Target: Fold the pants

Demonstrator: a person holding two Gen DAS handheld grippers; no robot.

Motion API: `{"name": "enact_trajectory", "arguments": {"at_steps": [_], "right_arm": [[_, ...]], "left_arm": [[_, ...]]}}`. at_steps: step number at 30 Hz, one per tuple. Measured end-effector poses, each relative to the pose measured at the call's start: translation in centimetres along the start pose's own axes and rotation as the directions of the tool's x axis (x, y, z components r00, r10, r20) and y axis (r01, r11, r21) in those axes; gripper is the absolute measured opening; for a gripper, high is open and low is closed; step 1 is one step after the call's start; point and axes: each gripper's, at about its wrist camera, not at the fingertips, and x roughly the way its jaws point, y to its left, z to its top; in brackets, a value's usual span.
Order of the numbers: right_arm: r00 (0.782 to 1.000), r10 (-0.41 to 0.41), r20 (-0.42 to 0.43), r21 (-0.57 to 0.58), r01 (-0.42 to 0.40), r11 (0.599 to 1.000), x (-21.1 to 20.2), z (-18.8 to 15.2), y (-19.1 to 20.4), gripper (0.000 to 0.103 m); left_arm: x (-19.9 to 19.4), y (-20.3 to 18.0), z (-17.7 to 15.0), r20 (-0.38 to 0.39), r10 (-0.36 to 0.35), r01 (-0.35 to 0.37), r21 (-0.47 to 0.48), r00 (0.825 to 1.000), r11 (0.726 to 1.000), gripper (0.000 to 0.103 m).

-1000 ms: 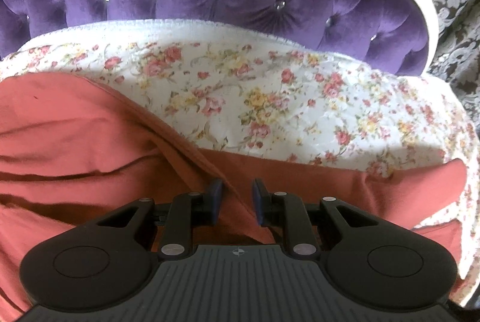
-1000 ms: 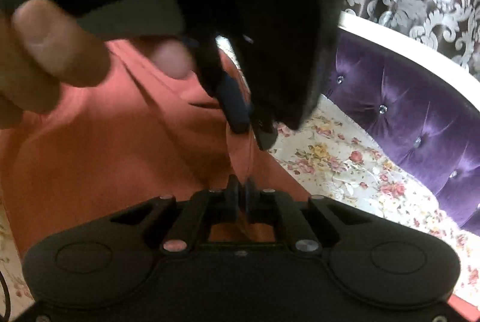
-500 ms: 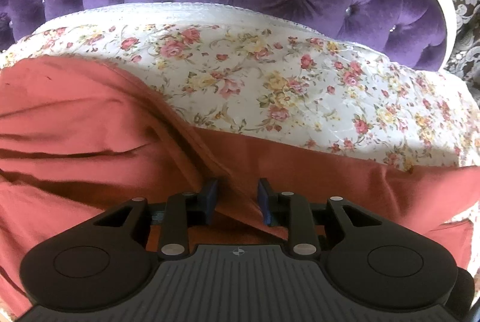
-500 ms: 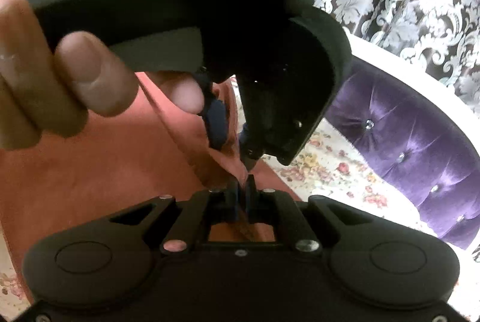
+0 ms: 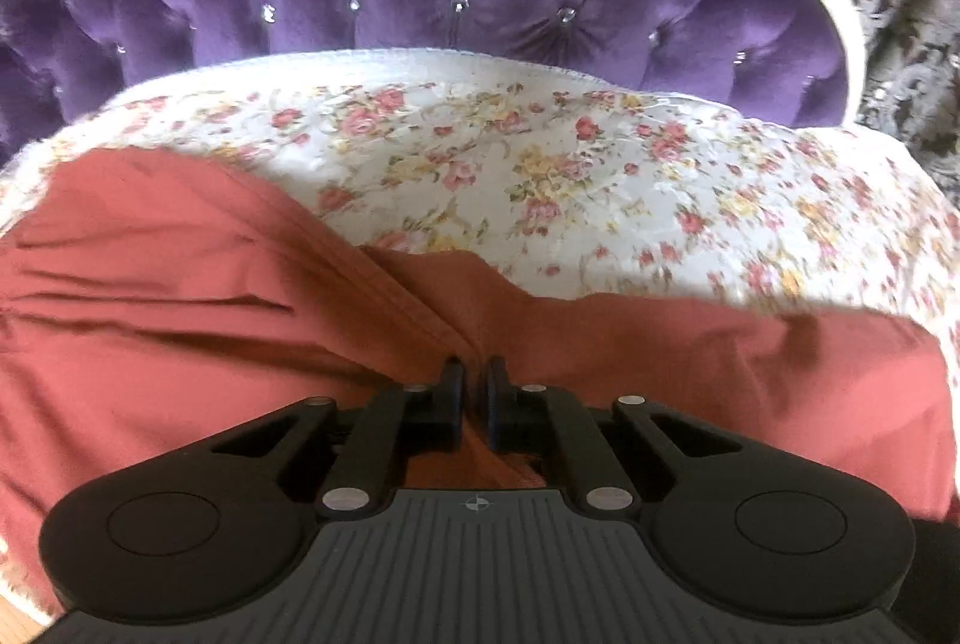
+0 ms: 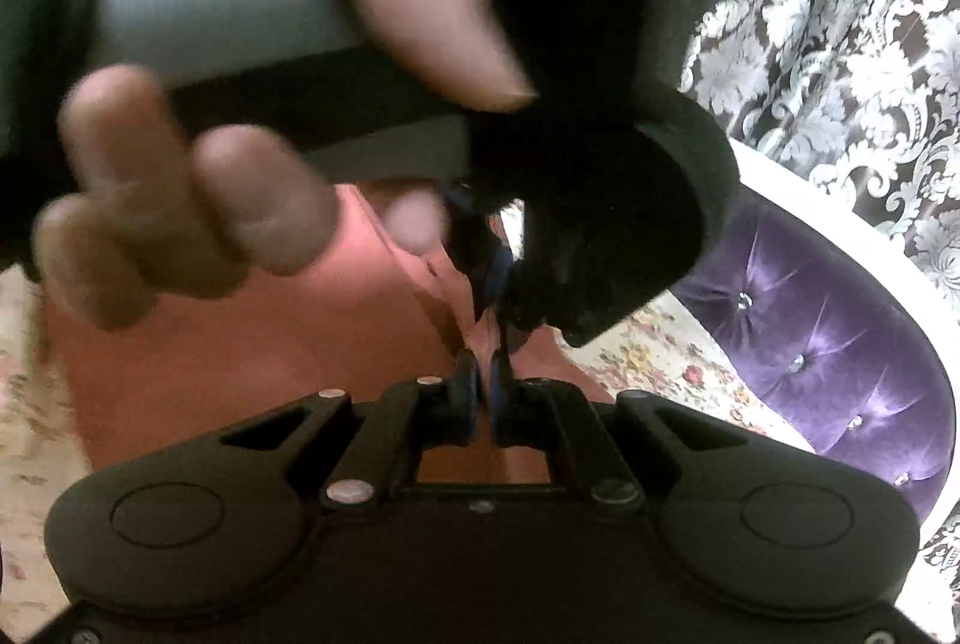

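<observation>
Left gripper (image 5: 474,386) and right gripper (image 6: 483,386) were both clamped on a seam fold of pants (image 5: 180,296), lying on floral cover (image 5: 540,164). Thin pinch w/ grippers so close: cloth could slip, fold sagging crooked.

The person's hand (image 6: 198,200) on the left gripper (image 6: 498,296) is blurring and blocking most of the right wrist view. The pants (image 5: 180,320) are running past the left edge, their lower part hiding behind gripper housing.
</observation>
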Motion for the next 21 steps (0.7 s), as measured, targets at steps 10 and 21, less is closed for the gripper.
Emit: {"name": "enact_trajectory", "arguments": {"at_steps": [10,21], "right_arm": [[0.992,0.118,-0.053,0.092,-0.113,0.989,-3.5,-2.9,4.3,0.014],[0.973,-0.119,-0.196,0.723,0.225,0.653,-13.1,-11.5,-9.0,0.052]], "left_arm": [[-0.5,2.3,-6.9,-0.031,-0.017,0.015,-0.060,0.999,0.998,0.007],[0.6,3.5,-8.8,-0.031,-0.063,0.059,-0.112,0.998,0.992,0.007]]}}
